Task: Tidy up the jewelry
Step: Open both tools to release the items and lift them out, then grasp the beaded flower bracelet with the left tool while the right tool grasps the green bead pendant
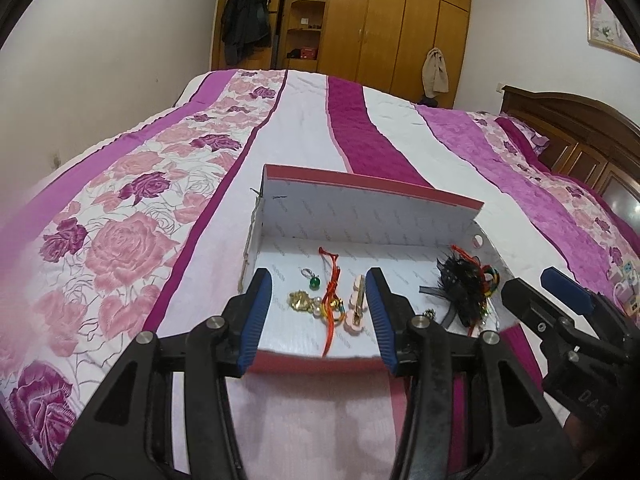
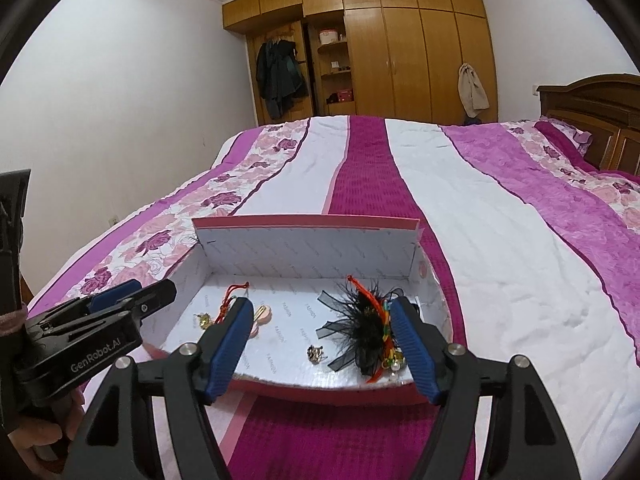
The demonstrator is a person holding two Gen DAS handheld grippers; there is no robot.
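Note:
An open box (image 1: 360,208), pink outside and white inside, lies on the bed with its lid (image 2: 304,240) standing up at the back. In its left part lie a gold brooch (image 1: 301,301), a green bead charm (image 1: 314,282), a red cord charm (image 1: 332,280) and a pink hair clip (image 1: 358,300). To the right lies a black feather hairpiece (image 2: 368,328) with coloured cords and pearls, and a small gold piece (image 2: 316,353). My left gripper (image 1: 318,280) hovers open over the box's near left edge. My right gripper (image 2: 322,304) hovers wide open over the near right, holding nothing.
The box sits on a bedspread (image 2: 460,208) striped pink, magenta and white. A wooden headboard (image 2: 592,120) stands at the right and a wardrobe (image 2: 400,48) behind the bed. Coats (image 2: 280,76) hang by the shelves. A person's hand (image 2: 48,432) grips the left tool.

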